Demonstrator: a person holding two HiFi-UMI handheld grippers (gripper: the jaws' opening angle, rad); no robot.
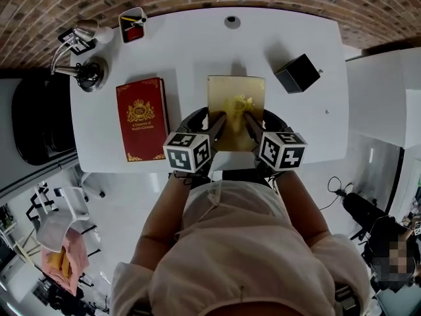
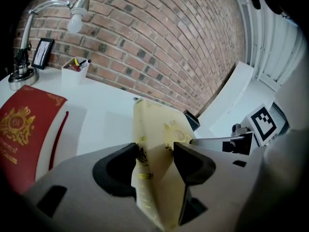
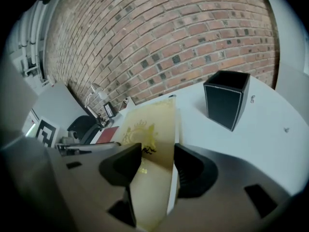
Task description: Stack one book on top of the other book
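Observation:
A gold book [image 1: 237, 107] is gripped at its near edge by both grippers and tilts up off the white table [image 1: 197, 51]. My left gripper [image 1: 218, 128] is shut on the book's near left corner. My right gripper [image 1: 252, 128] is shut on its near right corner. In the left gripper view the gold book [image 2: 153, 129] stands on edge between the jaws of the left gripper [image 2: 154, 159]. In the right gripper view the gold book [image 3: 150, 127] fills the gap of the right gripper [image 3: 157, 162]. A red book [image 1: 141, 118] lies flat to the left, apart from both grippers.
A black box [image 1: 297, 73] stands at the table's right, close to the gold book's far corner. A desk lamp [image 1: 83, 52] and a pen holder [image 1: 133, 24] sit at the back left. A brick wall [image 2: 159, 42] runs behind the table.

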